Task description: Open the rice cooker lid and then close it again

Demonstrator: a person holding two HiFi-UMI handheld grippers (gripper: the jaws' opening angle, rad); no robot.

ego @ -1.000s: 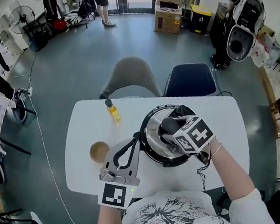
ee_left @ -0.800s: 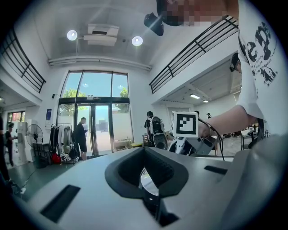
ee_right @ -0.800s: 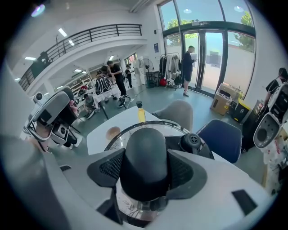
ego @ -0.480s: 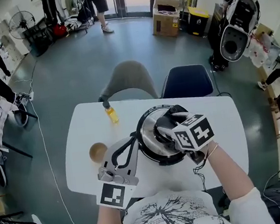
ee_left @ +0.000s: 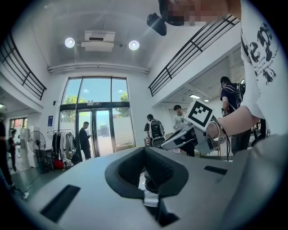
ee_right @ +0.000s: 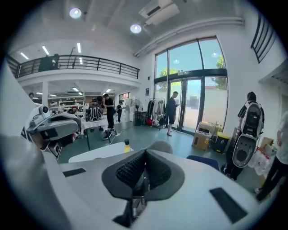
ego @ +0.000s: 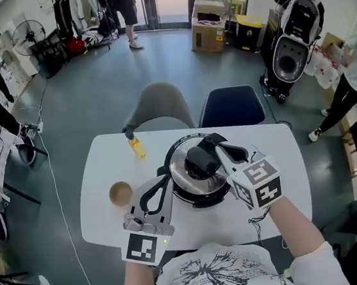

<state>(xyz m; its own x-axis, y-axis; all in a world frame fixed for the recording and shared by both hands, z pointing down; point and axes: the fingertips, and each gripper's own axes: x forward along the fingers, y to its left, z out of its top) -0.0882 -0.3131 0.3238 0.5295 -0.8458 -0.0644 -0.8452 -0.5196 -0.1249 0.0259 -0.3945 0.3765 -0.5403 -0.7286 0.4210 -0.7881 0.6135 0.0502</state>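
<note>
White rounded worktop, seen from above.

- Left edge: a small round tan wooden cup stands alone, well apart from the rest.
- Left claw comes in from the near edge and lies level. Its jaws are closed together. The tips sit just beside the cooker's left flank; contact can't be made out. In the left gripper view the dark pads meet. Only a pale sliver shows low in the slit, and it can't be identified.
- Far edge, left of centre: a small upright bottle of yellow liquid with a dark cap, apart from the cooker.
- Centre of worktop: a round black rice cooker. Its shiny steel lid is seated on the pot, with a black knob on top.
- Right claw reaches in from the near right corner, angled downward over the right half of the lid. Its jaws have just been closing and are now pressed together. The right gripper view shows nothing between the pads. The tips are beside the knob on its far right, not around it.
- Beyond the far edge: a grey chair and a dark blue chair.
</note>
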